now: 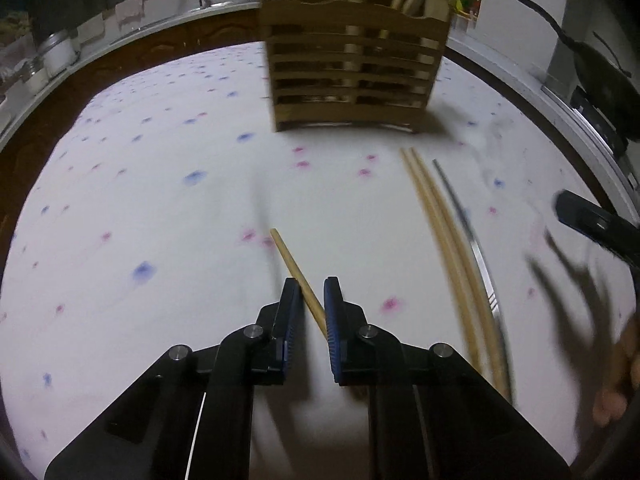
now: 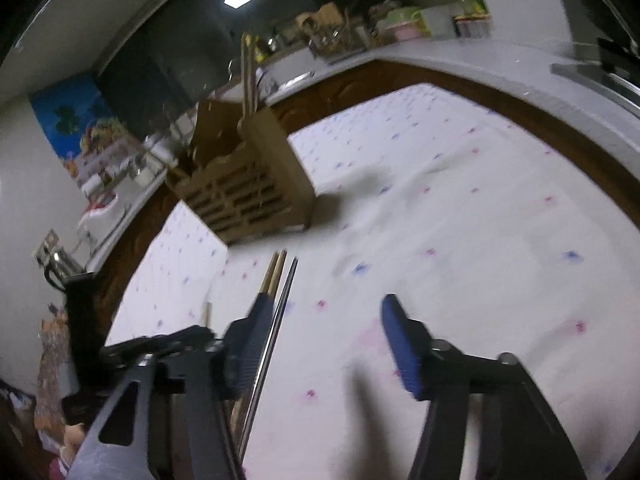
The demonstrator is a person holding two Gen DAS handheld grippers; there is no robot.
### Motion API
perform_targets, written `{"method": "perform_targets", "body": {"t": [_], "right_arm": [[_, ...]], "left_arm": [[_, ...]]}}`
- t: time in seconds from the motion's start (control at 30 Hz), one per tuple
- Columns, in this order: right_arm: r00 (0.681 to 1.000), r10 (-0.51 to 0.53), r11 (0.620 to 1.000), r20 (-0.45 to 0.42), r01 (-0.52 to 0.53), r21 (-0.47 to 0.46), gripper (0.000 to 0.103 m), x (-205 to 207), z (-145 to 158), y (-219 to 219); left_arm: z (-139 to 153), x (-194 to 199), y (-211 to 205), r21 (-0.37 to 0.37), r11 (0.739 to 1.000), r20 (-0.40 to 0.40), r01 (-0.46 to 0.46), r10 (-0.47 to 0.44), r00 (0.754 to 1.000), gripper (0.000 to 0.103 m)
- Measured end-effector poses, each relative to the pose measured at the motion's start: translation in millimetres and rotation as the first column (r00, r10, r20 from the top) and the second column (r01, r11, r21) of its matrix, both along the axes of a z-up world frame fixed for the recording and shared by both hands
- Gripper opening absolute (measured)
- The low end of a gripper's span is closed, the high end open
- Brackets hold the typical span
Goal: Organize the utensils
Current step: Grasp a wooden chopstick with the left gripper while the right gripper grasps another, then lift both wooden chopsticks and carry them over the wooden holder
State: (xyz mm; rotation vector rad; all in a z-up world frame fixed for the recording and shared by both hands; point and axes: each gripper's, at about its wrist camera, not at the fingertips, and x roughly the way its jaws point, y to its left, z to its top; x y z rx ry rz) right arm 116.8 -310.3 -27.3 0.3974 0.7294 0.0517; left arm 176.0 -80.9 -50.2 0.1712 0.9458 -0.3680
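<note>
A slatted wooden utensil holder point(image 1: 352, 68) stands at the far side of the table, with chopsticks upright in it; it also shows in the right wrist view point(image 2: 248, 188). My left gripper point(image 1: 313, 292) has one wooden chopstick point(image 1: 294, 270) between its nearly closed pads, above the cloth. Two more chopsticks point(image 1: 436, 220) and a metal fork point(image 1: 468, 232) lie to its right. My right gripper point(image 2: 324, 332) is open and empty, its left finger beside those chopsticks point(image 2: 274, 276) and the fork point(image 2: 280, 312).
The table carries a white cloth with blue and pink dots point(image 1: 160, 200). A kitchen counter with a sink point(image 1: 200, 4) and jars runs behind it. A black pan point(image 1: 600, 72) sits on a stove at the right.
</note>
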Motion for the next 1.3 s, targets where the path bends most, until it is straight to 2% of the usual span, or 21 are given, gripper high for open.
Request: {"method": "perform_targets", "body": {"t": [0.1, 0.23, 0.37, 0.5, 0.63, 0.8, 0.9, 0.97, 1.17, 1.3], "right_arm": [[0.998, 0.047, 0.999, -0.036, -0.048, -0.025, 0.042, 16.6, -7.8, 15.0], [0.992, 0.09, 0.994, -0.089, -0.095, -0.06, 0.032, 46.2, -17.0, 35.7], [0.985, 0.106, 0.988, -0.136, -0.12, -0.098, 0.026, 70.6, -25.3, 49.7], [0.984, 0.099, 0.978, -0.15, -0.124, -0.17, 0.016, 77.2, -32.2, 54.5], [0.981, 0.11, 0.973, -0.157, -0.139, -0.185, 0.007, 67.2, -32.8, 50.6], [0.981, 0.101, 0.978, -0.166, -0.128, -0.162, 0.008, 73.2, -31.9, 47.5], [0.982, 0.103, 0.979, -0.158, -0.129, -0.161, 0.013, 81.8, -31.0, 52.2], [0.982, 0.109, 0.976, -0.152, -0.135, -0.17, 0.013, 84.3, -31.3, 55.1], [0.98, 0.12, 0.98, -0.156, -0.142, -0.14, 0.006, 78.7, -28.5, 49.7], [0.984, 0.143, 0.983, -0.107, -0.153, -0.098, 0.005, 57.4, -13.9, 50.3]], "left_arm": [[0.2, -0.9, 16.7, -0.03, 0.999, -0.004, -0.012, 0.012, 1.0, 0.016], [1.8, 3.5, 33.6, -0.086, 0.993, -0.053, -0.083, 0.079, 0.995, 0.016], [-1.5, 10.7, 37.0, -0.114, 0.984, -0.11, -0.139, 0.126, 0.986, 0.023], [-0.1, 17.1, 30.3, -0.098, 0.981, -0.122, -0.166, 0.154, 0.981, 0.025], [-1.0, 22.8, 21.1, -0.072, 0.983, -0.107, -0.167, 0.159, 0.982, 0.027], [-2.5, 25.9, 3.4, -0.02, 0.99, -0.065, -0.142, 0.141, 0.988, 0.026], [-3.2, 24.9, -2.4, -0.003, 0.992, -0.038, -0.126, 0.126, 0.991, 0.017], [-3.0, 25.1, -0.9, -0.014, 0.992, -0.041, -0.126, 0.125, 0.991, 0.009], [-0.5, 22.6, 13.3, -0.104, 0.984, -0.094, -0.142, 0.133, 0.987, 0.006], [15.2, 10.0, 23.2, -0.161, 0.976, -0.075, -0.144, 0.133, 0.988, 0.005]]}}
